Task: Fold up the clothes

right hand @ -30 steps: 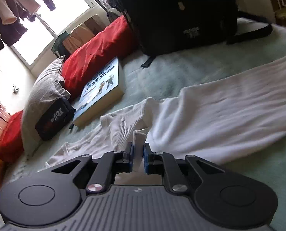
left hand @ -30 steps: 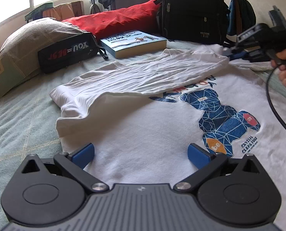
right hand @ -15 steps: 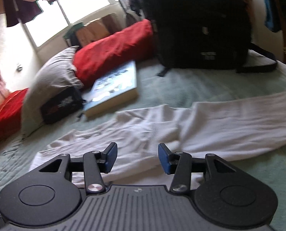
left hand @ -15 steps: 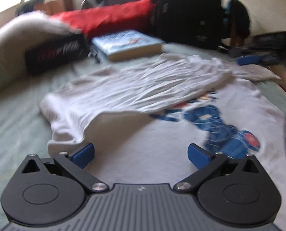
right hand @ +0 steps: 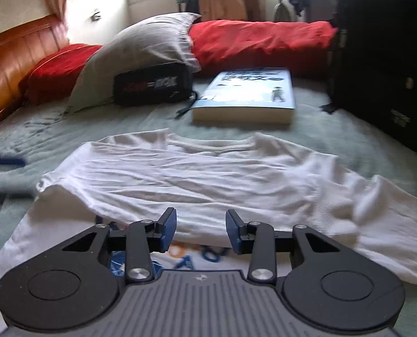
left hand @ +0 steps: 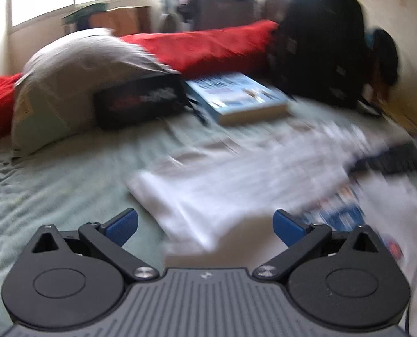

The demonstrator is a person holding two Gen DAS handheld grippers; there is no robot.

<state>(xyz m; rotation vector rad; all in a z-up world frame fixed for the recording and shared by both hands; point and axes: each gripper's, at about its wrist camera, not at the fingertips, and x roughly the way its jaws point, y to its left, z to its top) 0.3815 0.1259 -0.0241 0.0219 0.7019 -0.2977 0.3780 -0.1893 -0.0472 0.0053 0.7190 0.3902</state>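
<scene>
A white T-shirt [right hand: 194, 174] with a blue geometric print [right hand: 208, 255] lies on the green bedsheet [right hand: 334, 132]. Its far side is folded over the front. My right gripper [right hand: 201, 229] hovers over the folded edge, level. Its jaws are partly apart and closing, and the pads press on nothing. In the blurred left wrist view my left gripper [left hand: 205, 224] stands wide over the shirt's [left hand: 236, 174] near left corner. Its jaws are just starting to close, with cloth below them but none gripped. The print [left hand: 337, 216] shows at the right.
Behind the shirt lie a blue book [right hand: 250, 98], a black pouch [right hand: 152, 87] and a grey pillow [right hand: 146, 47]. Red cushions [right hand: 259, 39] line the back and a black backpack [right hand: 385, 56] stands at the right. A wooden headboard [right hand: 9, 64] closes the left side.
My right gripper let go of the fabric fold it was shut on, rolled level and drew back over the shirt. My left gripper moved toward the shirt's left corner.
</scene>
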